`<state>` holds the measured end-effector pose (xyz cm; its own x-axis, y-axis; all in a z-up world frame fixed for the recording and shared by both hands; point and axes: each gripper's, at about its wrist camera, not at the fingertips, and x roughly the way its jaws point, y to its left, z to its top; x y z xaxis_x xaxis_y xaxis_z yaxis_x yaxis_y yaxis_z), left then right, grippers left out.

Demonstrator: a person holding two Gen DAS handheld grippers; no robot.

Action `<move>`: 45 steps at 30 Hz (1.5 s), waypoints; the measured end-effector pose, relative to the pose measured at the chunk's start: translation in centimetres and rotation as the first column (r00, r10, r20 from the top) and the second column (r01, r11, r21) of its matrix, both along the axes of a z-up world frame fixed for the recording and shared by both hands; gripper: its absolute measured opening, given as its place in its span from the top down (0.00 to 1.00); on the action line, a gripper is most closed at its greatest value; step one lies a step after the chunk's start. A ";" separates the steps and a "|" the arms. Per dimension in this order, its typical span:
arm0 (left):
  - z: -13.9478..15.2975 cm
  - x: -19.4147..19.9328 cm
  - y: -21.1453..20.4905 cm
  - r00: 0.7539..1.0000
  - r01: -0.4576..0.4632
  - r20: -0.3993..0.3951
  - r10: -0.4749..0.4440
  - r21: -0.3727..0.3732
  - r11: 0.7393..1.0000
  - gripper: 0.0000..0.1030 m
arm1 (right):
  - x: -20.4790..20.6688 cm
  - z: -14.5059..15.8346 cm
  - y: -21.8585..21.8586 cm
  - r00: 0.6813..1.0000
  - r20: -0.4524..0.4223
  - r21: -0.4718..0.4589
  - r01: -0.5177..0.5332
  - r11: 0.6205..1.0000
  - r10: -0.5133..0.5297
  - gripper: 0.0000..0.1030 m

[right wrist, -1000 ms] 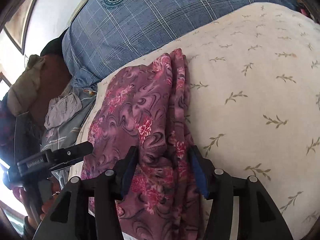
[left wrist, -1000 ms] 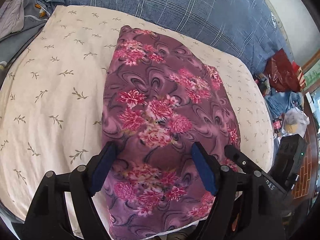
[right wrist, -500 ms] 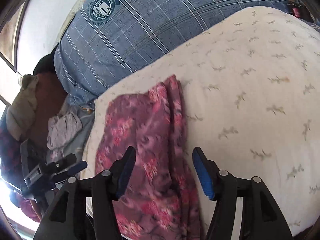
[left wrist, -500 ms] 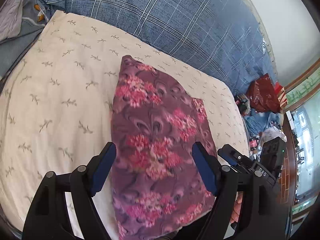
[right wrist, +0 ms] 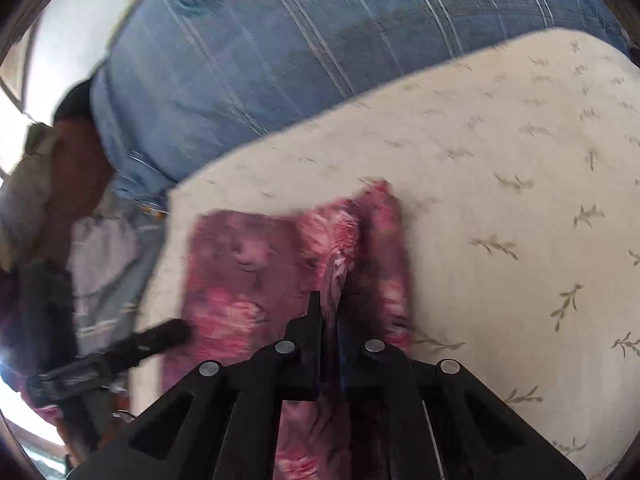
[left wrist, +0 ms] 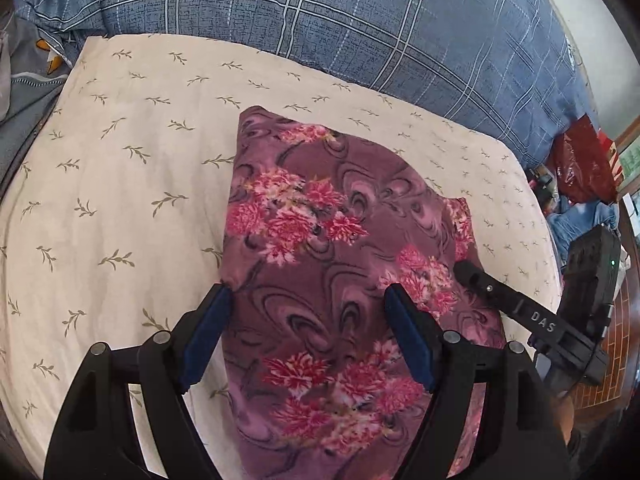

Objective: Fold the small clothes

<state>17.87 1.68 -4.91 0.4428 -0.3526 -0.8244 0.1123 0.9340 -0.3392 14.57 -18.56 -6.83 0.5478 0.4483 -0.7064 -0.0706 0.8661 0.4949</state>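
A purple garment with pink flowers [left wrist: 332, 240] lies folded on a cream sheet with leaf sprigs [left wrist: 120, 200]. My left gripper [left wrist: 308, 312] is open and hovers over the garment's near half, its blue pads apart on either side of the cloth. The right gripper's closed tip [left wrist: 464, 270] rests at the garment's right edge. In the blurred right wrist view, my right gripper [right wrist: 330, 308] is shut, with a raised ridge of the garment [right wrist: 248, 272] pinched between its fingers. The left gripper's tip [right wrist: 176, 330] shows at the cloth's left edge.
A blue plaid quilt [left wrist: 360, 20] lies behind the cream sheet. Grey clothing [left wrist: 24, 92] is piled at the left. A red bag [left wrist: 580, 164] and clutter sit at the far right. The sheet's near edge drops away below the grippers.
Both grippers have drawn back toward the garment's near end. The right jaws, open before, have shut on a fold of the garment. The left jaws stayed open.
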 end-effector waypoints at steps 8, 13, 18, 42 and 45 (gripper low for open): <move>0.1 -0.2 0.2 1.000 -0.009 -0.003 0.009 -0.006 1.000 0.24 | -0.4 1.0 -0.6 0.999 0.002 0.059 0.036 0.998 -0.036 0.86; 0.6 0.7 2.0 0.999 -0.030 -0.018 0.028 -0.112 0.993 0.24 | 0.8 0.7 -1.8 0.997 -0.021 0.179 0.077 0.981 -0.075 0.55; 1.8 2.8 3.0 0.999 -0.041 -0.033 0.037 -0.153 0.987 0.24 | 2.7 1.6 -0.1 1.000 0.008 0.115 -0.011 0.993 0.010 0.96; -3.1 -9.5 5.5 0.968 0.064 -0.219 -0.121 -0.250 0.966 0.23 | -11.9 -1.0 -5.0 0.997 -0.025 0.315 -0.062 0.947 0.073 0.62; -2.8 -10.5 5.0 0.970 0.061 -0.217 -0.111 -0.225 0.972 0.23 | -13.5 -1.0 -3.7 0.995 -0.022 0.200 -0.092 0.976 0.098 0.92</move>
<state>7.38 6.72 -7.74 0.2137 -0.5610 -0.7998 0.0862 0.8263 -0.5566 1.02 -22.25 -7.81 0.4745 0.6301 -0.6147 -0.1296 0.7407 0.6593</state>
